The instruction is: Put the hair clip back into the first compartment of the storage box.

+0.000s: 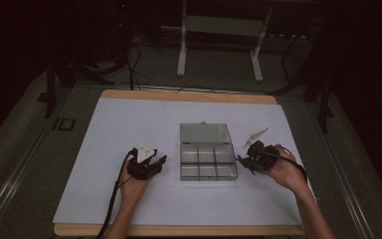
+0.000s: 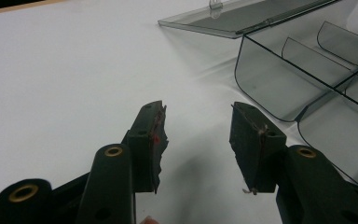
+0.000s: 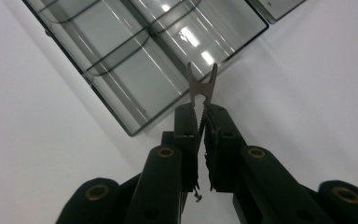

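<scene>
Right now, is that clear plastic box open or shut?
Open. The box has its lid swung back flat on the table behind it, and its compartments look empty from above.

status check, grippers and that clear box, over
Left gripper open, empty. Right gripper shut on small metal clip. Compartment box open, lid flat. Nothing in the way.

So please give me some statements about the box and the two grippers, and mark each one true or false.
1. The lid of the clear compartment box is open. True.
2. The left gripper holds a metal piece. False: nothing is between its open jaws.
3. The right gripper is shut on a small forked metal piece. True.
4. The box stands on bare wood. False: it stands on the white table mat.
</scene>
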Demonstrator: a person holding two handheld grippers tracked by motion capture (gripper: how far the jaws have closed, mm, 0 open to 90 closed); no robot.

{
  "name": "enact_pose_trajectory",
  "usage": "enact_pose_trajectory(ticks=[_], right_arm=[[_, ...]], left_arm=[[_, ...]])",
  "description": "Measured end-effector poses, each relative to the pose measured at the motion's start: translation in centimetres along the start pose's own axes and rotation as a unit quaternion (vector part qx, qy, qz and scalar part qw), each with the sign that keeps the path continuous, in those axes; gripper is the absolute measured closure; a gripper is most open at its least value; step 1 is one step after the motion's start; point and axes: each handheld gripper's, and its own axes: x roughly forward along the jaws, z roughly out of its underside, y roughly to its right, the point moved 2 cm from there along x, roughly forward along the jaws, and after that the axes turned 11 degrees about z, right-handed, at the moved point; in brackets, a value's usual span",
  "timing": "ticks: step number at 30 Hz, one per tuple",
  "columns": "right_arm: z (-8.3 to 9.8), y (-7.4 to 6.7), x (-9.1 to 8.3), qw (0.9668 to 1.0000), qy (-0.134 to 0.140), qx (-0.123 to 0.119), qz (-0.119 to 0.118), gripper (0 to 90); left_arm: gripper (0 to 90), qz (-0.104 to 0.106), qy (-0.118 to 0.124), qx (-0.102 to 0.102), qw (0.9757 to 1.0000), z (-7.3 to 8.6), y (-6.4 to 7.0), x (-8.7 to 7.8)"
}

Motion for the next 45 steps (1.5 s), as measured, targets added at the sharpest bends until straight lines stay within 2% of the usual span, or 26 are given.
enact_pose_trajectory(ticks=[22, 45], right_arm=[[-2.0, -0.8, -0.3, 0.9998, 0.016, -0.012, -0.006, 83.9], [-3.8, -2.1, -0.1, 0.9993, 0.027, -0.02, -0.017, 83.9]], left_arm=[[54.7, -0.005, -0.001, 0.001, 1.0, 0.0, 0.0, 0.0], [52.0, -0.008, -0.001, -0.006, 0.9999, 0.0, -0.1, 0.0]])
